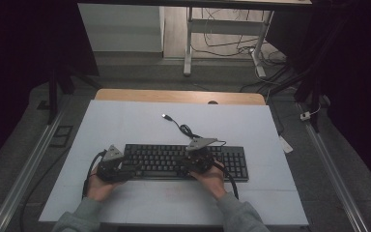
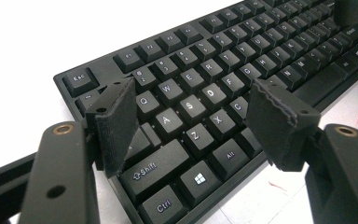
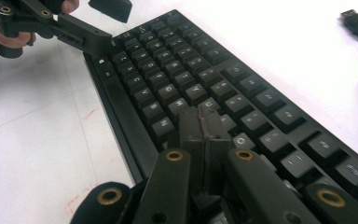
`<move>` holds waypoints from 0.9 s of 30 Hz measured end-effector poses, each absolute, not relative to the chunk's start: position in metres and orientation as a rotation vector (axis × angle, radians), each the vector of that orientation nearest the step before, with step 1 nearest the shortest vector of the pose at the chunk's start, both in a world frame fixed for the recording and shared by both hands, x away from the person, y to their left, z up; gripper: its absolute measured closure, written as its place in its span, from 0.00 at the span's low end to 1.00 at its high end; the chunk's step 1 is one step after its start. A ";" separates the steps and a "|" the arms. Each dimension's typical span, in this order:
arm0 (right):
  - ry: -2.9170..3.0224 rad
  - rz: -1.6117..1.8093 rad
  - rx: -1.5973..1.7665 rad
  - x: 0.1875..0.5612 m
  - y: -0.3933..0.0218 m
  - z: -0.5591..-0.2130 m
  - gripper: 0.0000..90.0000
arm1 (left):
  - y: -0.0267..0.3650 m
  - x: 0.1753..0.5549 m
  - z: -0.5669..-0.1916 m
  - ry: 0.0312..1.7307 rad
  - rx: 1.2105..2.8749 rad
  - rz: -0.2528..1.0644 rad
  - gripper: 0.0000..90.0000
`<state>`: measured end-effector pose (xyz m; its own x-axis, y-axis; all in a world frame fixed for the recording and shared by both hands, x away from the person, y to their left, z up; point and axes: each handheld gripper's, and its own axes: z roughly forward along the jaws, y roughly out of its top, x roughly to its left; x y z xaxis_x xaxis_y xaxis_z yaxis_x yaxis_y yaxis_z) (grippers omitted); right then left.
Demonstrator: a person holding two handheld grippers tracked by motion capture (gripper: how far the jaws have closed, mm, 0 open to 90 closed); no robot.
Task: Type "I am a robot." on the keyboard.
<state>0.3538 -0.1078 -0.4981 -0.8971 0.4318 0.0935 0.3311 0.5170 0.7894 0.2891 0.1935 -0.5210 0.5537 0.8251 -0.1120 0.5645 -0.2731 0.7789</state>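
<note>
Forearms enter from the bottom of the high view, the left gripper [image 1: 112, 164] at the black keyboard's [image 1: 232, 162] left end and the right gripper [image 1: 199, 157] over its middle keys; the keyboard lies on a white mat [image 1: 125, 121] over a wooden table [image 1: 125, 94], its USB plug [image 1: 165, 116] loose behind. Left gripper view: pads [image 2: 116, 121] spread wide above the Q-A-Z keys, holding nothing. Right gripper view: pads [image 3: 205, 128] pressed together over the middle keys, nothing between.
</note>
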 end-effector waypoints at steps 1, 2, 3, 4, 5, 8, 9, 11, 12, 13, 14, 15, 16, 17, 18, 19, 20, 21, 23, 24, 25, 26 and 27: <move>2.635 1.332 0.660 0.354 -0.105 -0.498 0.99 | 0.193 0.289 -0.521 1.121 1.969 0.404 0.37; 2.635 1.331 0.654 0.354 -0.103 -0.498 0.99 | 0.193 0.289 -0.521 1.121 1.970 0.404 0.37; 2.640 1.326 0.653 0.354 -0.100 -0.498 0.99 | 0.193 0.289 -0.521 1.120 1.974 0.404 0.37; 2.645 1.312 0.648 0.354 -0.098 -0.499 0.99 | 0.192 0.289 -0.521 1.118 1.978 0.404 0.37; 2.650 1.298 0.645 0.354 -0.096 -0.500 0.99 | 0.192 0.289 -0.522 1.119 1.980 0.407 0.37; 2.664 1.277 0.648 0.354 -0.094 -0.502 0.99 | 0.192 0.289 -0.522 1.121 1.979 0.412 0.37; 2.666 1.279 0.655 0.355 -0.094 -0.503 0.99 | 0.192 0.289 -0.522 1.122 1.978 0.412 0.37; 2.677 1.272 0.663 0.355 -0.093 -0.505 0.99 | 0.193 0.289 -0.522 1.123 1.976 0.410 0.37; 2.684 1.259 0.654 0.354 -0.092 -0.506 0.99 | 0.193 0.289 -0.522 1.124 1.977 0.411 0.37; 2.689 1.258 0.647 0.354 -0.091 -0.507 0.99 | 0.193 0.289 -0.522 1.126 1.975 0.414 0.37; 2.697 1.249 0.640 0.354 -0.090 -0.507 0.99 | 0.193 0.289 -0.522 1.127 1.972 0.419 0.37; 2.703 1.247 0.637 0.353 -0.089 -0.507 0.99 | 0.193 0.289 -0.522 1.126 1.969 0.424 0.37; 2.708 1.246 0.635 0.353 -0.088 -0.508 0.99 | 0.193 0.288 -0.521 1.127 1.965 0.425 0.37; 2.711 1.241 0.635 0.352 -0.087 -0.508 0.99 | 0.193 0.288 -0.521 1.129 1.962 0.428 0.37; 2.712 1.237 0.630 0.352 -0.087 -0.509 0.99 | 0.194 0.288 -0.521 1.130 1.959 0.430 0.37; 2.715 1.231 0.628 0.352 -0.086 -0.509 0.99 | 0.194 0.288 -0.521 1.131 1.958 0.429 0.37; 2.716 1.228 0.623 0.352 -0.085 -0.510 0.99 | 0.194 0.288 -0.521 1.132 1.957 0.429 0.37; 2.717 1.225 0.622 0.352 -0.085 -0.511 0.99 | 0.194 0.288 -0.521 1.132 1.957 0.429 0.37; 2.717 1.207 0.616 0.352 -0.083 -0.512 0.99 | 0.194 0.288 -0.521 1.132 1.956 0.432 0.37; 2.716 1.203 0.613 0.352 -0.083 -0.513 0.99 | 0.194 0.288 -0.521 1.132 1.955 0.432 0.37; 2.716 1.203 0.614 0.353 -0.083 -0.513 0.99 | 0.194 0.288 -0.521 1.131 1.956 0.434 0.37; 2.716 1.202 0.613 0.353 -0.083 -0.513 0.99 | 0.194 0.288 -0.521 1.132 1.955 0.435 0.37; 2.717 1.199 0.613 0.353 -0.082 -0.514 0.99 | 0.194 0.288 -0.521 1.132 1.956 0.436 0.37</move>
